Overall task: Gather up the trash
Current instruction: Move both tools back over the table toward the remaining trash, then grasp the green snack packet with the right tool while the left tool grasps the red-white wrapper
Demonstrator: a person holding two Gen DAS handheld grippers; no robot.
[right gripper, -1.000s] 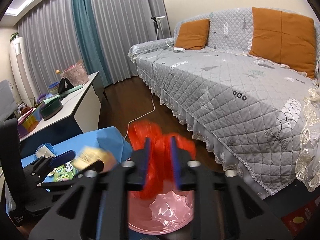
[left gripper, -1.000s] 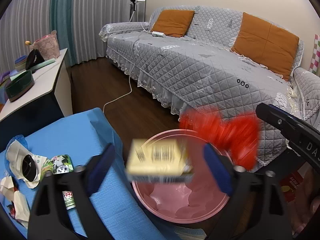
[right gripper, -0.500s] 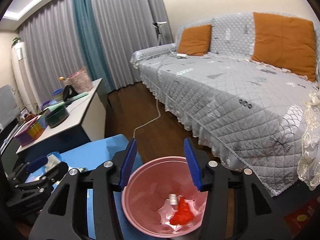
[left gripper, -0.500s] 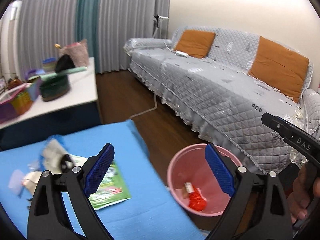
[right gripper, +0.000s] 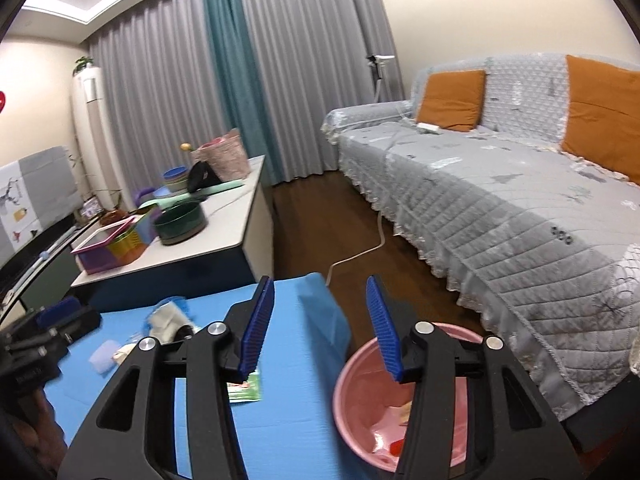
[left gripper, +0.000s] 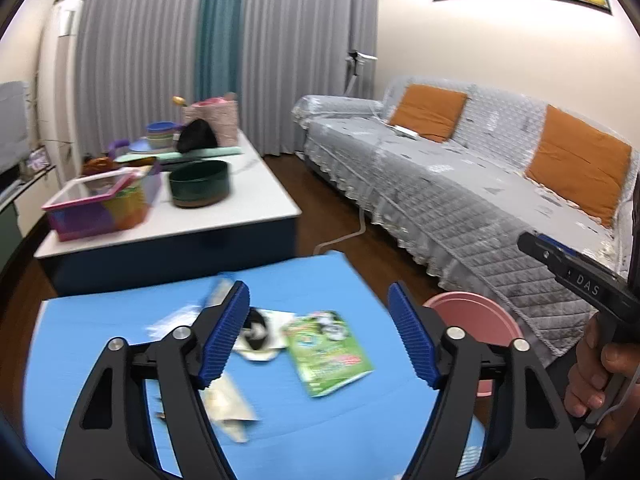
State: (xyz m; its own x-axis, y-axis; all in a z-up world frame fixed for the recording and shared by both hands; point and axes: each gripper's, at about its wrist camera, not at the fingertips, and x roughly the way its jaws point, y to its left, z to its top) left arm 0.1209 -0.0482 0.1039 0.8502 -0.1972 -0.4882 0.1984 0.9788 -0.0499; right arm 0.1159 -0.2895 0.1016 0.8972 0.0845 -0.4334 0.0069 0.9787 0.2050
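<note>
- Trash is lying scattered on the blue table (left gripper: 120, 320), and the step in hand, as a judgement, is reaching for the next piece to carry to the pink bin (right gripper: 360, 384).
- The left hand-held gripper (left gripper: 320, 332) is hovering above the litter with nothing between its blue pads; its jaws have just been closing somewhat, though they are standing apart with a clear gap.
- The right hand-held gripper (right gripper: 320, 324) is likewise empty and parted, its jaws having just been narrowing a little; it is pointing over the table's right edge, between the table and the bin.
- The person would do well by lowering the left hand-held gripper over one flat piece, sliding a pad under a raised edge and pinching only that item.
- The green snack wrapper (left gripper: 328, 352) is lying flat near the table's right edge, glossy and thin, so it is probably slippery and likely needing a grip at a corner.
- The crumpled white wrapper (left gripper: 256, 336) with a dark round patch is sitting just beside it toward the middle, and a pale paper scrap (left gripper: 230, 408) is lying nearer the front edge, partly hidden by a finger.
- The bin is standing on the floor just off the table's right edge, already holding some red and pale scraps.
</note>
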